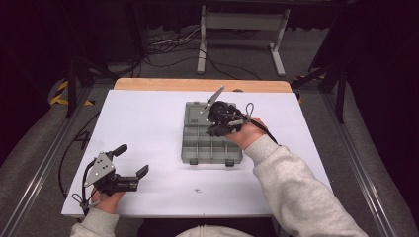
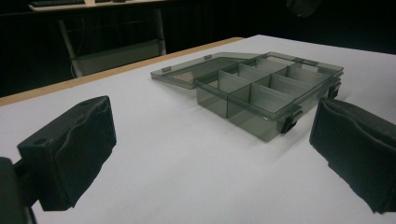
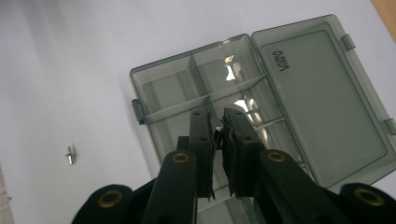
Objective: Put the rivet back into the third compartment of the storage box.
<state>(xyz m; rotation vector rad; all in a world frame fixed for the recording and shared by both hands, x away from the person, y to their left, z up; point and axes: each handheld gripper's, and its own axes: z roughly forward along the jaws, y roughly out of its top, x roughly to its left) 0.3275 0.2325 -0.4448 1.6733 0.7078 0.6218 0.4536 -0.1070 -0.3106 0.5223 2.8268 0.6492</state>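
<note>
White table [image 1: 148,123]: we see a smooth matte top with a wooden far edge.
Box [image 1: 211,148]: smoky clear plastic, on the table's middle, lid [image 3: 322,98] flat open, ribbed compartments look bare.
Right gripper [image 3: 218,135]: above the box; we see its jaws pinched on a small metal piece [image 3: 217,136].
Left gripper [image 1: 132,159]: near corner, jaws wide apart, nothing between.
Small metal part [image 3: 70,154]: alone on the table.

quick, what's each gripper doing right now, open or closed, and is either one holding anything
Left gripper: open, empty, resting on the table.
Right gripper: closed over the box, pinching a small metal part; what it is cannot be told.
</note>
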